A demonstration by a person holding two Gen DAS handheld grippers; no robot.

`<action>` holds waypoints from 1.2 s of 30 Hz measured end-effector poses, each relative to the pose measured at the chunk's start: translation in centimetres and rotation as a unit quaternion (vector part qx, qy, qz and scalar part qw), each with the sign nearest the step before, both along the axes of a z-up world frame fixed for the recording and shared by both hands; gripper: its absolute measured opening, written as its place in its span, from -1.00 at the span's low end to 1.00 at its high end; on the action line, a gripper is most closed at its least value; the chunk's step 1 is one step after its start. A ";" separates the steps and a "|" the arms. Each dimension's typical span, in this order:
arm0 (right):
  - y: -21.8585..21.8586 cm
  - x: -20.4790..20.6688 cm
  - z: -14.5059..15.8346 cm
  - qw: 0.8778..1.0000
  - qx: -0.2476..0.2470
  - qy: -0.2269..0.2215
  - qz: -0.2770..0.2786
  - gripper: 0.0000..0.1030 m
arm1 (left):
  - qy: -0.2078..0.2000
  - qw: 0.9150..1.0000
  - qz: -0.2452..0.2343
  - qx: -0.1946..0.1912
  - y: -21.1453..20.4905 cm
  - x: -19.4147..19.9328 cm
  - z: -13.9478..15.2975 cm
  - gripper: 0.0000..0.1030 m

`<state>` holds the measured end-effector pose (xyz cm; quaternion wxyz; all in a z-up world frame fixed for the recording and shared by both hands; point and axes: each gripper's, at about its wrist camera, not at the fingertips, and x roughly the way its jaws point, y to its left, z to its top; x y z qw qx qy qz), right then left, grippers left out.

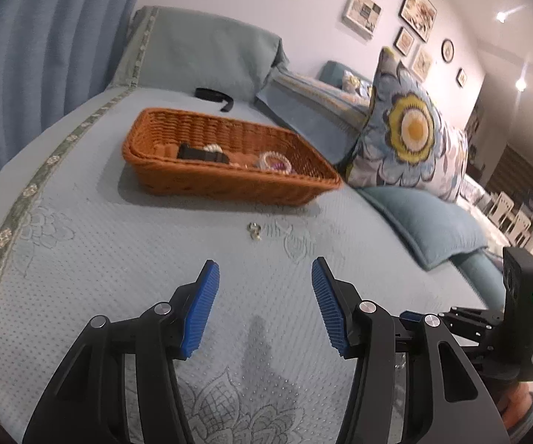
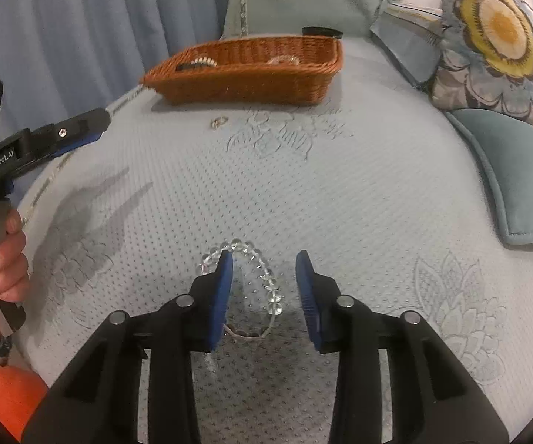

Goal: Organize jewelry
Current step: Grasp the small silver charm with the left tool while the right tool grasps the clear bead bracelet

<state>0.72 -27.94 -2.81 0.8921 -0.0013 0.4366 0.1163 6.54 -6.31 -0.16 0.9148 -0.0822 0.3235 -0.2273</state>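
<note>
Right hand-held gripper (image 2: 264,259) wide open, low over the clear bead bracelet (image 2: 255,281) on the bed cover (image 2: 359,192); left pad possibly touching the beads, hard to tell. Left hand-held gripper (image 1: 264,270) wide open, empty. Small ring (image 1: 254,230) lies just before the wicker basket (image 1: 225,181), which holds more jewelry.

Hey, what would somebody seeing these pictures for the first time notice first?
Probably the orange wicker basket sitting on the pale blue bed cover, with bracelets already inside. Next, the clear bead bracelet lying under the open right gripper, and the big flowered pillow to the basket's right.
</note>
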 end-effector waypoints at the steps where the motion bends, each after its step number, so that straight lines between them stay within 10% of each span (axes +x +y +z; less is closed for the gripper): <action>1: 0.2 0.1 -0.2 1.000 -0.002 0.003 0.001 -0.38 | 0.001 1.000 -0.001 0.002 -0.1 0.1 -0.2 -0.02; 12: 1.6 2.0 -1.0 0.999 -0.044 -0.014 0.003 -0.88 | 0.018 1.000 -0.008 0.009 -0.6 0.7 -1.6 -0.02; 28: -0.7 8.9 -0.8 0.998 0.004 -0.018 -0.052 -0.88 | 0.055 0.997 -0.030 0.035 -3.9 7.7 -3.3 -0.03; 36: -1.6 9.0 -1.1 0.998 0.039 -0.013 -0.040 -0.83 | 0.073 0.989 -0.035 0.121 -7.3 11.4 -4.3 -0.11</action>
